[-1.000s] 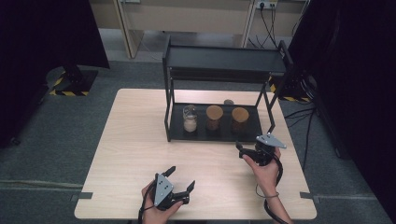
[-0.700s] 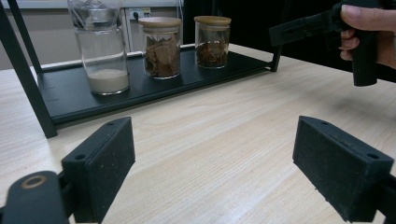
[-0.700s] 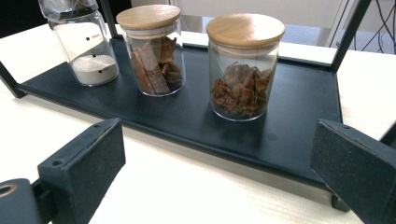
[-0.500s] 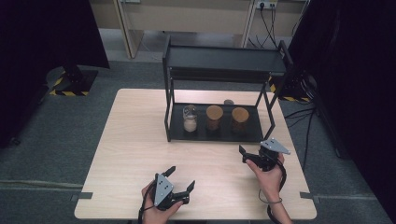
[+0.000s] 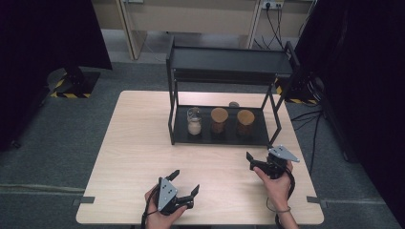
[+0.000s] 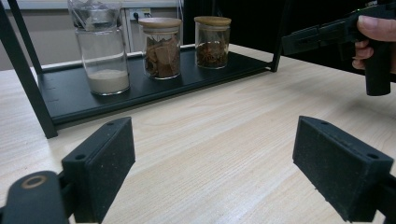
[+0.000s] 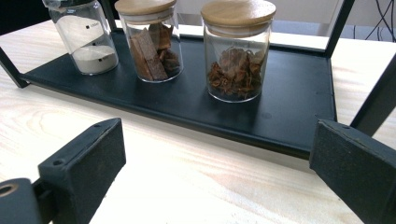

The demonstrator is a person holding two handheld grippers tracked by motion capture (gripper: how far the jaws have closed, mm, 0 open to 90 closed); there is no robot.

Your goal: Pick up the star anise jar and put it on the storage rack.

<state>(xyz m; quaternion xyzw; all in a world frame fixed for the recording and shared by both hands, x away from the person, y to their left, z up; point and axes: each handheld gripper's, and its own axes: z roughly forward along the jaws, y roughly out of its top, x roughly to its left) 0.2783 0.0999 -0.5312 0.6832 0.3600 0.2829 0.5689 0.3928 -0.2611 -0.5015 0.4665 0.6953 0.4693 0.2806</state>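
I held my right gripper (image 5: 260, 164) just near of the black rack (image 5: 229, 138), jaws spread wide and empty, aimed at the jars on its lower shelf. The jar nearest it was the right-hand one, the jar of brown dried pieces (image 7: 237, 56) with a wooden lid, standing upright towards the right end of the shelf. I judged this to be the approach step: nothing was gripped, and the next move called for pushing forward and a little up over the shelf's front lip, then closing the jaws around the glass below the lid.

My left gripper (image 5: 180, 190) lay low at the near edge of the table (image 5: 133, 143), likewise open and holding nothing.

To the left stood the jar of bark sticks (image 7: 150, 42), close beside the target, so the jaws had little room on that side. Farther left was the jar of white powder (image 7: 86, 39); its top looked like clear wrap or glass, though I could not tell. The rack's right post (image 7: 373, 102) and upper shelf (image 5: 229, 64) hemmed in the reach.
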